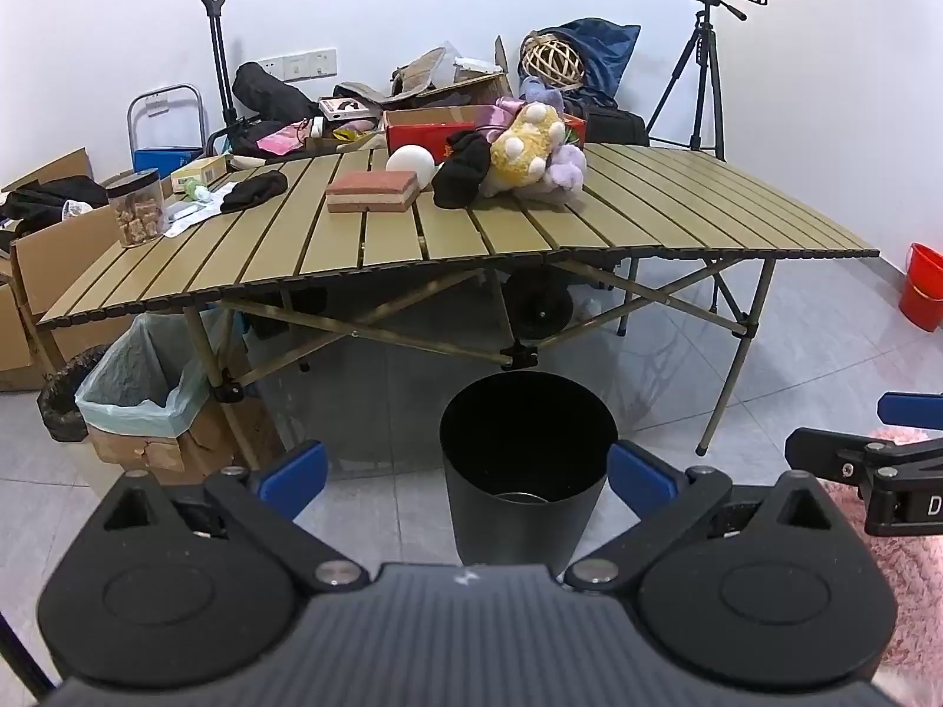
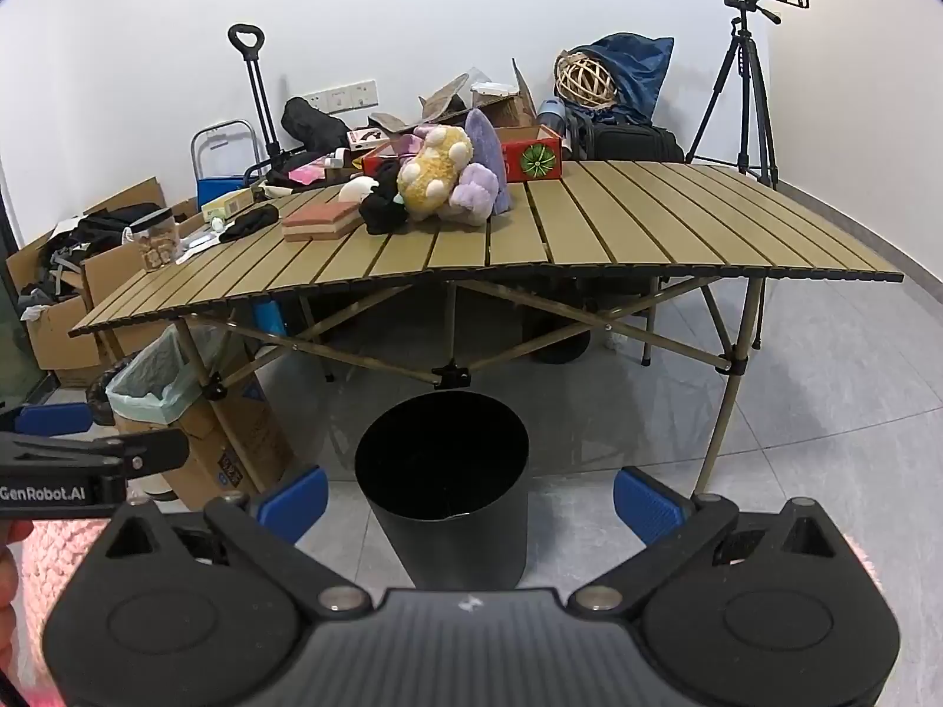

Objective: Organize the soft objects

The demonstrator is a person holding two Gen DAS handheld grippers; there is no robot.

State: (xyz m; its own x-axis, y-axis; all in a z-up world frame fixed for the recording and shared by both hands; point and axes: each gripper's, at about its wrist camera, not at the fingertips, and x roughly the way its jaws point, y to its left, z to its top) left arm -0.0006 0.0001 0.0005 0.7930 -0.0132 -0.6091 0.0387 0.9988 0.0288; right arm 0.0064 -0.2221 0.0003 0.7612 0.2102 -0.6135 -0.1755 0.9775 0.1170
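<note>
On the slatted folding table [image 1: 678, 218] [image 2: 648, 224] lies a heap of soft things: a yellow plush toy [image 1: 526, 147] [image 2: 433, 171], a purple plush toy [image 1: 563, 174] [image 2: 477, 191] and black cloth [image 1: 462, 174] [image 2: 383, 203]. Another black cloth [image 1: 254, 191] [image 2: 250, 221] lies further left, a pink sponge block [image 1: 372, 191] [image 2: 321, 219] and a white ball [image 1: 409, 162] between them. A black bin [image 1: 527, 465] [image 2: 445, 483] stands on the floor before the table. My left gripper [image 1: 465, 471] and right gripper [image 2: 468, 498] hover open over the bin, both empty.
A clear jar [image 1: 137, 207] [image 2: 154, 241] stands at the table's left edge. A red box [image 1: 424, 129] [image 2: 530, 158] sits at the back. Cardboard boxes and a lined box [image 1: 138, 389] [image 2: 156, 380] crowd the left floor. A tripod [image 1: 704, 70] [image 2: 742, 88] and red bucket [image 1: 922, 286] stand right.
</note>
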